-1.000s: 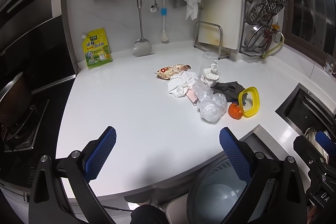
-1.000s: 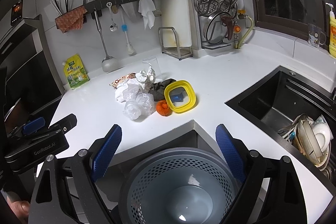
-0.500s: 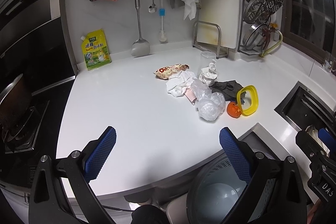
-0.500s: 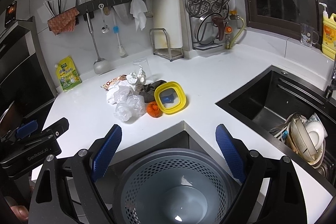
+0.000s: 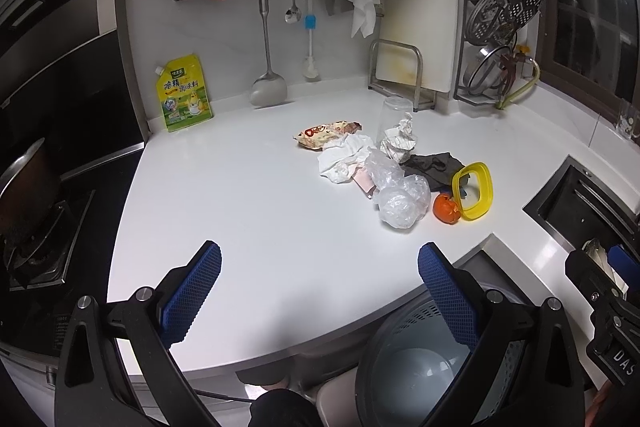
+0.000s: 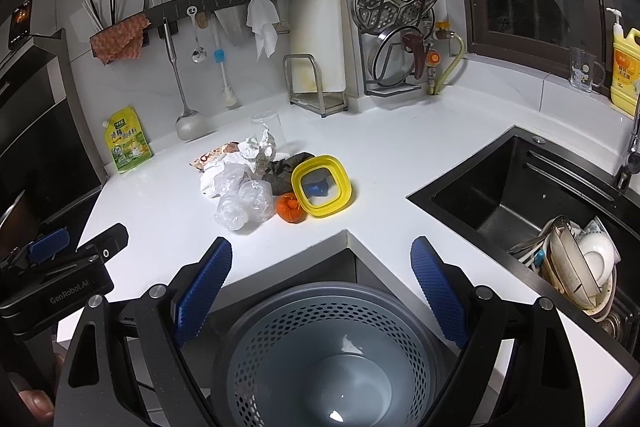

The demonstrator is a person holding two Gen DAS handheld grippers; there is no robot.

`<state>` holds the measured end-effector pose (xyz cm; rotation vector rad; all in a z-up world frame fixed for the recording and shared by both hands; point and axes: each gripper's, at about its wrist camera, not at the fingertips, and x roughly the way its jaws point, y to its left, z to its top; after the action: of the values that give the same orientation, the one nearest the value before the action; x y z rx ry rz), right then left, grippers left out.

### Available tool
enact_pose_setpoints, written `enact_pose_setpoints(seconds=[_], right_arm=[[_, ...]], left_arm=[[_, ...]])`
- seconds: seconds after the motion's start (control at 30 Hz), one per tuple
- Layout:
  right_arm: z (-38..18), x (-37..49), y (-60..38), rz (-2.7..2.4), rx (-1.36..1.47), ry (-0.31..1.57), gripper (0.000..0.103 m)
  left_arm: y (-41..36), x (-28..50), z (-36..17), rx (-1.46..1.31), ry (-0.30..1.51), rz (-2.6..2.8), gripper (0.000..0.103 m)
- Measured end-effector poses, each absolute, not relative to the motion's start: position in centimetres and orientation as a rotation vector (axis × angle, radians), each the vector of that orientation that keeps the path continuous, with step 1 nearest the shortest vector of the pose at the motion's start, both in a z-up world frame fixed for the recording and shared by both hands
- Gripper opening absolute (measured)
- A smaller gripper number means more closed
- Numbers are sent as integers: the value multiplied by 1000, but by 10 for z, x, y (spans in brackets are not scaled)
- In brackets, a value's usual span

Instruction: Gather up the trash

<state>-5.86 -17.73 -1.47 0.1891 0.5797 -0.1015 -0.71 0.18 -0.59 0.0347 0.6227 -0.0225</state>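
Trash pile (image 6: 256, 183) mid-counter (image 6: 400, 155); peel (image 6: 290, 209) at its near edge, ring lid (image 6: 322, 185) right. Sink (image 6: 520, 195) farther right; perforated bin (image 6: 328, 359) below the counter's front corner, apparently on the floor.

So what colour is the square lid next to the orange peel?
Yellow; the lid shows best in the right wrist view.

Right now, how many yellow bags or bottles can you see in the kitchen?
2. The yellow seasoning pouch leans on the wall at the counter's far left. The yellow soap bottle stands on the window ledge at far right. More may be hidden.
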Motion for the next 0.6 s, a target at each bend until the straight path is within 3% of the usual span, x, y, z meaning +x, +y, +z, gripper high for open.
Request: enact_pose_setpoints(seconds=[0.6], right_arm=[[-19,-54,-172,-86,185,597,87]], left_arm=[[5,-5,-9,29,635,-16,97]])
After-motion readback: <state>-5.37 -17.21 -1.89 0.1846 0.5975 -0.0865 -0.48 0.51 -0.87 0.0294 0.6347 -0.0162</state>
